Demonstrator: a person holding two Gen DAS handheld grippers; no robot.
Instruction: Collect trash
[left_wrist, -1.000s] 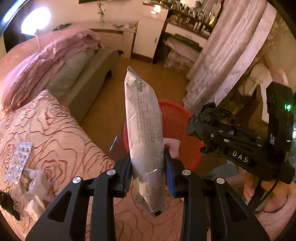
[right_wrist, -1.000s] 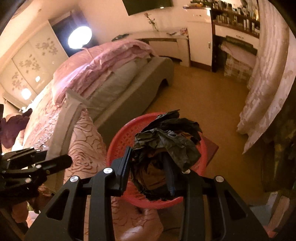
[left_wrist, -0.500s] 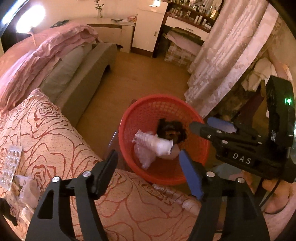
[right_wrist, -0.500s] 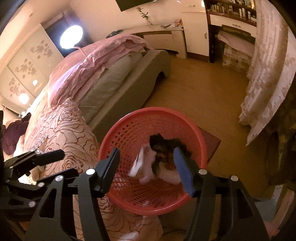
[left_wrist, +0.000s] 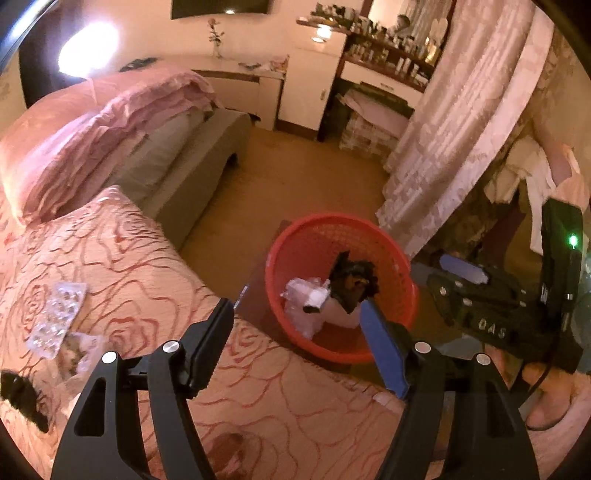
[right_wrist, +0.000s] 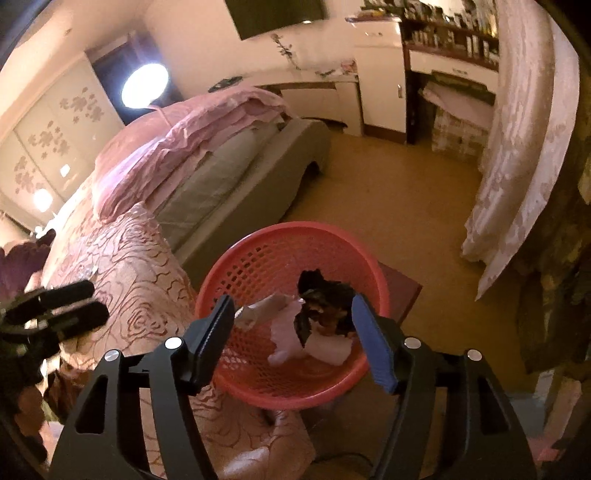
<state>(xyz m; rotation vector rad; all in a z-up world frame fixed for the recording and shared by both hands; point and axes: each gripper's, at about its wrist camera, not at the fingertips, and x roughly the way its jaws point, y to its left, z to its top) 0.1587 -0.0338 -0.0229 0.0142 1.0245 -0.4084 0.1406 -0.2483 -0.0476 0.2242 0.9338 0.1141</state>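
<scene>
Hovering over a red basket (left_wrist: 388, 254), both grippers carry nothing.

Left gripper (left_wrist: 297, 334): jaws spread wide, nothing between them; it hangs above the edge of a pink bedspread (left_wrist: 147, 258) with a rose pattern.

Right gripper (right_wrist: 291, 325): jaws parted and opening at this moment, nothing between the pads; the basket sits directly below and beyond them.

Red basket: round, mesh-walled plastic, on the floor just beside the bed. Contents: a crumpled black bag (left_wrist: 352, 280) against the far side, and a pale wrapper (left_wrist: 306, 293) with other whitish scraps beside it (the pieces overlap, so they cannot be told apart).

Trash on the bedspread, left wrist view: an emptied blister pack (left_wrist: 55, 319) lying flat; a clear crumpled wrapper (left_wrist: 79, 354) just beside its lower end; a dark item (left_wrist: 22, 400) at the picture's edge, too cut off to identify.

Surroundings: folded pink quilt (left_wrist: 110, 136) farther up the bed; patterned curtain (left_wrist: 454, 122) near the basket; white cabinet (left_wrist: 310, 88) against the far wall.
</scene>
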